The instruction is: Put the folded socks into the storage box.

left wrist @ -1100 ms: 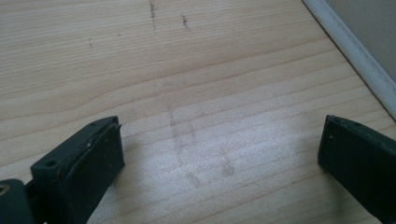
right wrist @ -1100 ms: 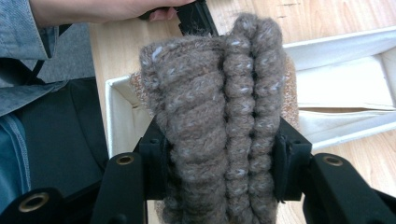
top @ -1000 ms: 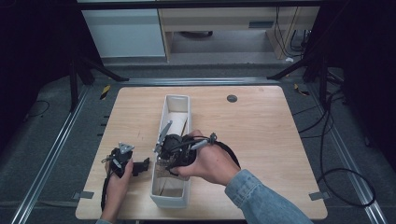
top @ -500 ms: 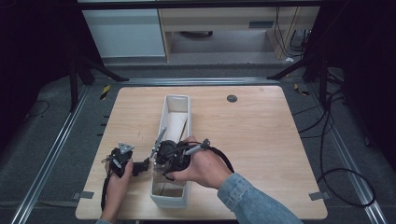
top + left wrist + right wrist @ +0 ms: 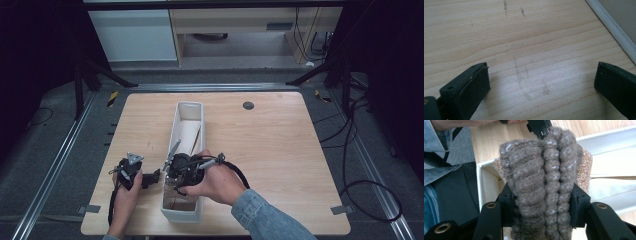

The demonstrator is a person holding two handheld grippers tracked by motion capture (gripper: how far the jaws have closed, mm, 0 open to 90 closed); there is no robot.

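Observation:
A long white bin lies lengthwise on the wooden table. My right gripper hangs over its near half, shut on a roll of brown knitted fabric. In the right gripper view the two pads press the roll's sides, and the bin's wall and a lighter speckled brown fabric lie behind it. My left gripper rests on the table just left of the bin. Its jaws stand wide apart over bare wood, with the bin's white rim at the right.
A white folded item lies in the far half of the bin. A small black disc sits on the table toward the back right. Cables trail on the floor to the right of the table.
My right hand has sunk with the knitted roll toward the near part of the bin and shifted slightly toward the person. The left gripper has stayed put.

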